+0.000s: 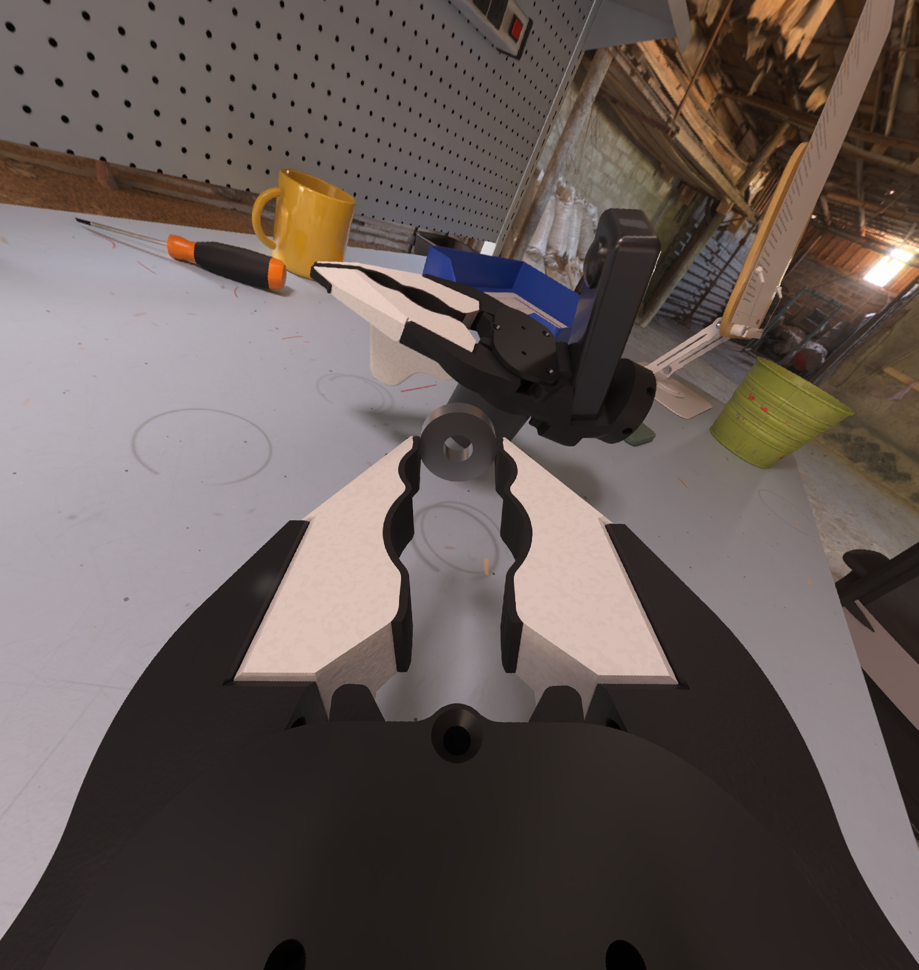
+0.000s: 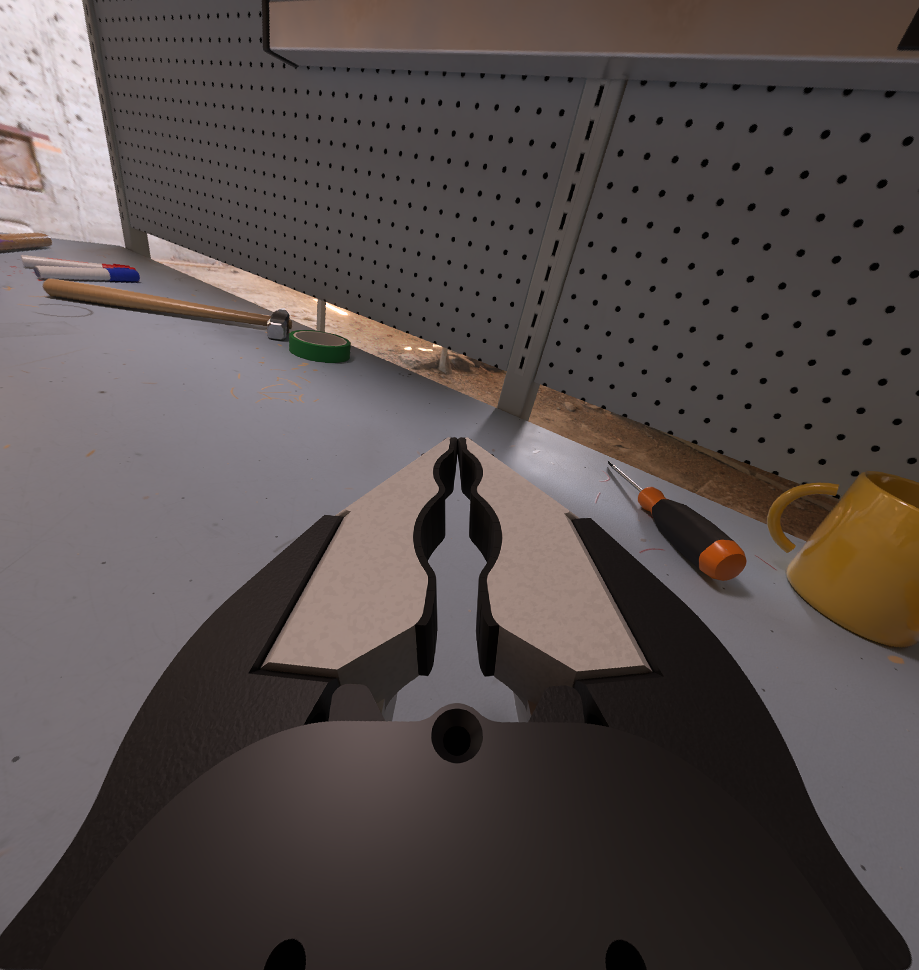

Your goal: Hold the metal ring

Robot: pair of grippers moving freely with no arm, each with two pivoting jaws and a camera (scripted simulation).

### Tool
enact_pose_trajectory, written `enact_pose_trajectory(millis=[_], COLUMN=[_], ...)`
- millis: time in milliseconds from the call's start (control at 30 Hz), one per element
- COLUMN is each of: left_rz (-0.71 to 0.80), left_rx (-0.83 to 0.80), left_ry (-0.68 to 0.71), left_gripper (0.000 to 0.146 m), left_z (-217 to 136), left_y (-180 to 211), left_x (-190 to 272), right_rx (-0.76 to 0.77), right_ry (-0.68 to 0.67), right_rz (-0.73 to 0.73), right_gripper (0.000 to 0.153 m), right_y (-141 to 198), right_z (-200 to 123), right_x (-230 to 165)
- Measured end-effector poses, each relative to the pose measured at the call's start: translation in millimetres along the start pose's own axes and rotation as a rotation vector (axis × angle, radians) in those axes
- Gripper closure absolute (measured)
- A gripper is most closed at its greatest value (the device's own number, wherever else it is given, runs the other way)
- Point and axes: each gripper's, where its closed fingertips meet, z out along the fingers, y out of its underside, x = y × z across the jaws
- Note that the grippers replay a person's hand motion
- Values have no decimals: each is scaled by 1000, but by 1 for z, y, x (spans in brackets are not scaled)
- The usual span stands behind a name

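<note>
The metal ring (image 1: 457, 446) is a thick grey washer-like ring. It stands on edge between the tips of my left gripper (image 1: 457, 455), with its hole facing the camera. My left gripper is shut on it and holds it above the grey bench. My right gripper (image 2: 457, 443) is shut and empty, its tips touching, low over the bench and pointing toward the pegboard. The right gripper also shows in the left wrist view (image 1: 336, 281), just beyond the ring and apart from it. The ring does not show in the right wrist view.
A yellow mug (image 1: 307, 223) (image 2: 877, 556) and an orange-black screwdriver (image 1: 226, 260) (image 2: 688, 530) lie by the pegboard (image 2: 394, 210). A blue tray (image 1: 499, 278) sits behind the right gripper. Green tape roll (image 2: 319, 346), hammer (image 2: 158, 305), markers (image 2: 84, 272) lie far left. A green bucket (image 1: 777, 414) stands beyond the bench edge.
</note>
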Motion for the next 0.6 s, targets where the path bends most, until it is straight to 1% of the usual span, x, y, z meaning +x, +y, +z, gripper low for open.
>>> enact_pose_trajectory(millis=[267, 467, 600], left_rz=[-75, -81, -81], left_rx=[-17, -35, -38], left_ry=[16, 19, 21], left_gripper=[118, 118, 118], left_z=[6, 8, 8], left_y=[6, 10, 11], left_x=[-12, -12, -11], right_rx=[0, -12, -10], right_ry=[-6, -6, -6], right_rz=[-18, -80, -91], right_gripper=[153, 153, 153], right_y=[0, 1, 1], right_z=[0, 1, 1], right_x=[-3, -9, -10])
